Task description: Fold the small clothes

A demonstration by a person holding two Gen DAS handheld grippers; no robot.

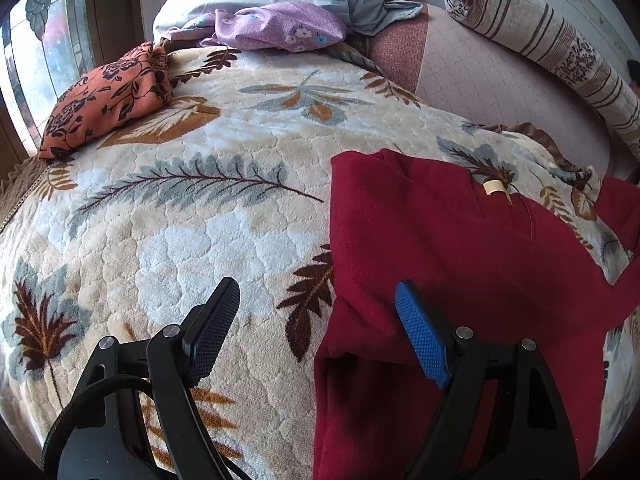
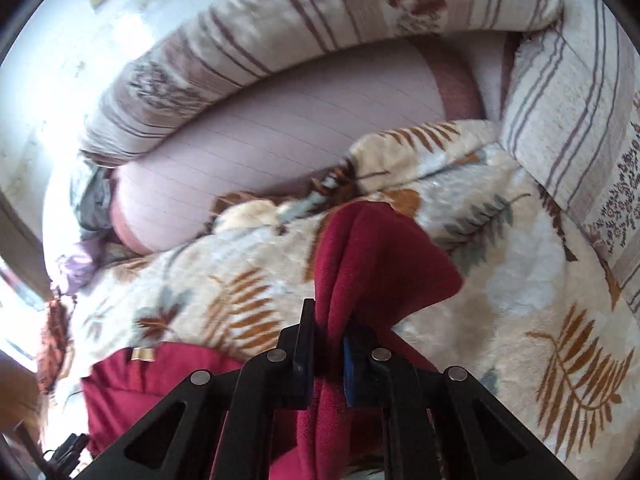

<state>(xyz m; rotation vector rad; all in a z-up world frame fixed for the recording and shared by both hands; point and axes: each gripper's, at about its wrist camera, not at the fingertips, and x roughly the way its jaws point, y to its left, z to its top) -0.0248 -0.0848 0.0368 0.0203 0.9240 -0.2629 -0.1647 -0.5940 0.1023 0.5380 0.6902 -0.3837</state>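
A dark red fleece garment [image 1: 460, 264] lies on the leaf-patterned blanket [image 1: 200, 208], its left side folded in with a straight left edge and a small cream label near the collar. My left gripper [image 1: 316, 308] is open and empty, hovering over that left edge, the blue pad above the red cloth and the dark pad above the blanket. My right gripper [image 2: 330, 336] is shut on a bunched part of the red garment [image 2: 372, 264] and holds it lifted off the blanket [image 2: 500, 280]. The rest of the garment lies at lower left in the right wrist view.
A folded orange floral cloth [image 1: 108, 96] and a purple floral cloth [image 1: 276, 26] lie at the far side of the bed, near a window. A striped bolster [image 1: 552, 44] and pink mattress pad [image 1: 492, 88] are at the back right; grey-blue bedding lies behind.
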